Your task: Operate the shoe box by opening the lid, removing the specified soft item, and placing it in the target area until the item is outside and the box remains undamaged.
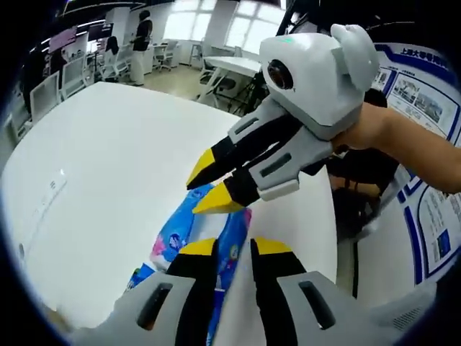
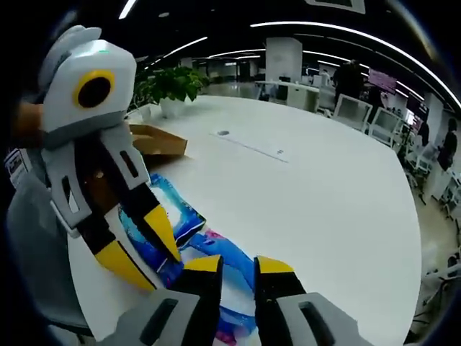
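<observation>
The blue soft pack (image 2: 194, 252) on the table (image 1: 108, 166) looks light, floppy and slick, best pinched at an edge; both hand-held grippers, left (image 1: 234, 249) and right (image 2: 238, 264), hover slightly parted, gripping nothing.

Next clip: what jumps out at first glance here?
Two pairs of yellow-tipped tongs meet over a blue and pink soft pack lying on the white table. In the left gripper view the right tongs reach in from the upper right, tips apart above the pack. In the right gripper view a brown box sits behind the left tongs.
</observation>
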Motion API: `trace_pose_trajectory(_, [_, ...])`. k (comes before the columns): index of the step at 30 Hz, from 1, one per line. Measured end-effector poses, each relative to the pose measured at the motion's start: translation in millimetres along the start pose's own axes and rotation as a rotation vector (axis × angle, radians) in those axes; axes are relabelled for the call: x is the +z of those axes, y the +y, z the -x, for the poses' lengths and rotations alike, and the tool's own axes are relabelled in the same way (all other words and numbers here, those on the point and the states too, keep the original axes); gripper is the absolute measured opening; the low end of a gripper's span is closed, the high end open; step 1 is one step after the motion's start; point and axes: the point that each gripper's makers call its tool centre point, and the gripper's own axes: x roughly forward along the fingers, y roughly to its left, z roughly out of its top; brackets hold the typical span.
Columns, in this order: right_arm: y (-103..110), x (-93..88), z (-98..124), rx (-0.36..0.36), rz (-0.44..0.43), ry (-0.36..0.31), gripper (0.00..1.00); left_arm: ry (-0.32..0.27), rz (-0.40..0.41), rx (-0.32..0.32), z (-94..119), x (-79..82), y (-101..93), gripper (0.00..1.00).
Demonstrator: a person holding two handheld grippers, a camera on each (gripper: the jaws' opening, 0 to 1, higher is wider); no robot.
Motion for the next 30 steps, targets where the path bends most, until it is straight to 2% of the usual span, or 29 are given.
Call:
trace_pose_trajectory(4, [9, 5.8, 6, 0.002, 0.007, -0.003, 0.16, -0.014, 0.012, 0.017, 14, -1.1, -0.1, 0.23])
trace_pose_trajectory(7, [19, 10.2, 11, 0.011, 0.025, -0.001, 0.17, -0.031, 0.012, 0.034, 26, -2.2, 0.8, 0.30])
trace_pose_trajectory(9, [25, 14.6, 14, 0.013, 0.032, -0.017, 0.22, -0.049, 0.015, 0.052, 35, -3.2, 3.5, 0.37])
trace_pose_trajectory(11, [31, 16.6, 15, 0.026, 0.035, -0.026, 0.26, -0.065, 0.016, 0.063, 44, -4.6, 6.1, 0.38])
trace_pose_trajectory(16, [42, 23.3, 20, 0.009, 0.069, -0.025, 0.28, -0.101, 0.023, 0.094, 66, -6.8, 15.7, 0.44])
trace_pose_trajectory(20, [53, 33.3, 22, 0.011, 0.075, -0.041, 0.34, -0.113, 0.002, 0.125, 85, -10.9, 22.4, 0.50])
trace_pose_trajectory(24, [68, 40.8, 24, 0.025, 0.089, -0.047, 0.39, -0.123, -0.007, 0.137, 102, -18.7, 26.2, 0.53])
trace_pose_trajectory(30, [93, 47.2, 23, 0.067, 0.107, -0.048, 0.46, -0.130, -0.013, 0.190, 139, -38.3, 38.7, 0.56])
